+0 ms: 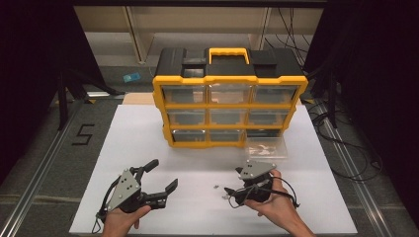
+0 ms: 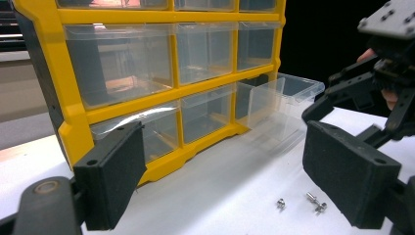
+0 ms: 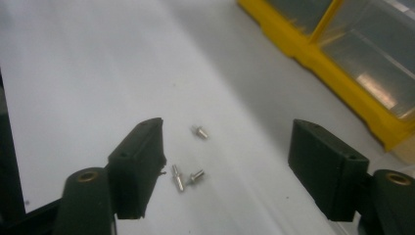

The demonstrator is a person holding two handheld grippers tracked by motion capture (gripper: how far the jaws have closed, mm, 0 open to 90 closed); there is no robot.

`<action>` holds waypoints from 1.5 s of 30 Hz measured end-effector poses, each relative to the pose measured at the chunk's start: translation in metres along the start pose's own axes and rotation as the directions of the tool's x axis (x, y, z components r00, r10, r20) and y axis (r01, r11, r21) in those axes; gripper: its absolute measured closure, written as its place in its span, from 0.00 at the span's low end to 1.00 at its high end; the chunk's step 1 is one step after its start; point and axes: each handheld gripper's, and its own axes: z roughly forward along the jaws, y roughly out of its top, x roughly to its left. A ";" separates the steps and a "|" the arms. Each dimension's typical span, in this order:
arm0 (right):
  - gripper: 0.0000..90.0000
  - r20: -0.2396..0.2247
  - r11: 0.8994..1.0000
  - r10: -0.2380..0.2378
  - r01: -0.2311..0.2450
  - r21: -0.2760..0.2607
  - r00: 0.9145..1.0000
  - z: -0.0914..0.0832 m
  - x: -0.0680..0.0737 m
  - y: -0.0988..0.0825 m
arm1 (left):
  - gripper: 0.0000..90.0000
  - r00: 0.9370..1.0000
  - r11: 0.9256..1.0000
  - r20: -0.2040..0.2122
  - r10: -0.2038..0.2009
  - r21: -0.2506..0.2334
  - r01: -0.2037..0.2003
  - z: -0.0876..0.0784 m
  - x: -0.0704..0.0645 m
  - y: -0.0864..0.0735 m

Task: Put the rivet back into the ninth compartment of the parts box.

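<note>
Fig.: small-parts sorting at a white surface [image 1: 148, 148]. Three small metal screws [image 3: 188, 161] lie loose on the surface, well in front of the yellow drawer organizer [image 1: 230, 111] and between the two grippers; in the left gripper view two of them [image 2: 298, 201] sit just inside that gripper's right pad.

Right gripper [image 3: 227, 161]: tilted down over the screws, jaws fairly wide w/ nothing clamped; the screws lie on the surface near its left pad [image 3: 139, 161], not touching as far as can be told. Judged: jaws straddle the group so that one screw can be pinched off the flat surface.

Left gripper [image 1: 160, 175]: jaws wide, holding nothing, resting low at the near-left of the surface, apart from the work; judged to be parked so as not to block the right gripper's reach.

Clear plastic drawer [image 1: 267, 147]: pulled out of the organizer's bottom-right bay, sitting on the surface just in front of that bay; judged the likely destination for the screws, set within easy reach. Other drawers are shut in the frame.
</note>
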 end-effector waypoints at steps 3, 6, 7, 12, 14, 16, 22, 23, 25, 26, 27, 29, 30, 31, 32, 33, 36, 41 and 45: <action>0.40 -0.009 0.997 -0.019 0.020 0.071 1.000 0.012 0.002 0.002 | 0.18 1.000 1.000 -0.008 -0.010 0.013 0.010 -0.001 -0.001 0.000; 0.43 -0.018 0.992 -0.020 0.022 0.123 1.000 0.018 0.004 0.004 | 0.18 1.000 1.000 -0.008 -0.011 0.014 0.011 -0.001 -0.001 0.000; 0.46 -0.038 0.987 -0.037 0.043 0.155 0.999 0.025 0.003 0.006 | 0.18 1.000 1.000 0.003 0.000 -0.002 0.000 0.000 0.000 0.000; 0.48 -0.056 0.978 -0.028 0.039 0.204 0.998 0.032 0.003 0.007 | 0.18 1.000 1.000 0.001 0.000 0.001 0.000 0.000 0.000 0.000; 0.50 -0.051 0.974 -0.031 0.042 0.223 0.998 0.035 0.001 0.008 | 0.18 1.000 1.000 -0.007 -0.012 0.015 0.012 -0.001 -0.001 0.000; 0.52 -0.065 0.968 -0.026 0.041 0.246 0.998 0.038 0.000 0.007 | 0.18 1.000 1.000 -0.007 -0.012 0.015 0.012 -0.001 -0.001 0.000; 0.58 -0.081 0.959 -0.008 0.031 0.283 0.997 0.045 -0.004 0.007 | 0.18 1.000 1.000 -0.002 -0.006 0.014 0.006 -0.001 -0.002 0.000; 0.60 -0.082 0.953 0.001 0.024 0.302 0.997 0.047 -0.005 0.007 | 0.18 1.000 1.000 -0.002 0.000 0.008 0.000 0.000 0.000 0.000; 0.62 -0.090 0.946 0.016 0.014 0.324 0.996 0.048 -0.007 0.007 | 0.18 1.000 1.000 -0.008 -0.012 0.015 0.012 -0.001 -0.001 0.000; 0.62 -0.090 0.946 0.016 0.014 0.324 0.996 0.048 -0.007 0.007 | 0.18 1.000 1.000 -0.008 -0.012 0.015 0.012 -0.001 -0.001 0.000; 0.64 -0.097 0.946 0.019 0.013 0.323 0.995 0.050 -0.008 0.007 | 0.18 1.000 1.000 -0.006 -0.012 0.013 0.012 -0.001 -0.001 0.000; 0.65 -0.107 0.945 0.026 0.011 0.327 0.994 0.050 -0.008 0.007 | 0.18 1.000 1.000 -0.006 -0.011 0.014 0.011 -0.001 -0.001 0.000; 0.66 -0.114 0.945 0.030 0.009 0.328 0.993 0.051 -0.008 0.007 | 0.18 1.000 1.000 0.002 0.001 0.002 -0.001 0.000 0.000 0.000; 0.69 -0.130 0.942 0.028 0.018 0.336 0.991 0.052 -0.008 0.008 | 0.18 1.000 1.000 0.003 0.001 0.001 -0.001 0.000 0.000 0.000; 0.69 -0.130 0.942 0.028 0.018 0.336 0.991 0.052 -0.008 0.008 | 0.18 1.000 1.000 -0.005 -0.007 0.014 0.007 -0.001 -0.001 0.000; 0.71 -0.130 0.939 0.031 0.016 0.345 0.991 0.054 -0.008 0.008 | 0.18 1.000 1.000 0.000 0.002 0.003 -0.002 0.000 0.000 0.000; 0.73 -0.141 0.936 0.037 0.016 0.353 0.989 0.055 -0.009 0.008 | 0.18 1.000 1.000 -0.006 -0.011 0.013 0.011 -0.002 -0.001 0.001; 0.77 -0.156 0.924 0.041 0.022 0.382 0.987 0.059 -0.009 0.007 | 0.18 1.000 1.000 -0.008 -0.010 0.018 0.010 -0.001 -0.001 0.000; 0.80 -0.164 0.920 0.041 0.026 0.390 0.986 0.062 -0.009 0.006 | 0.18 1.000 1.000 -0.007 -0.010 0.016 0.010 -0.001 -0.001 0.000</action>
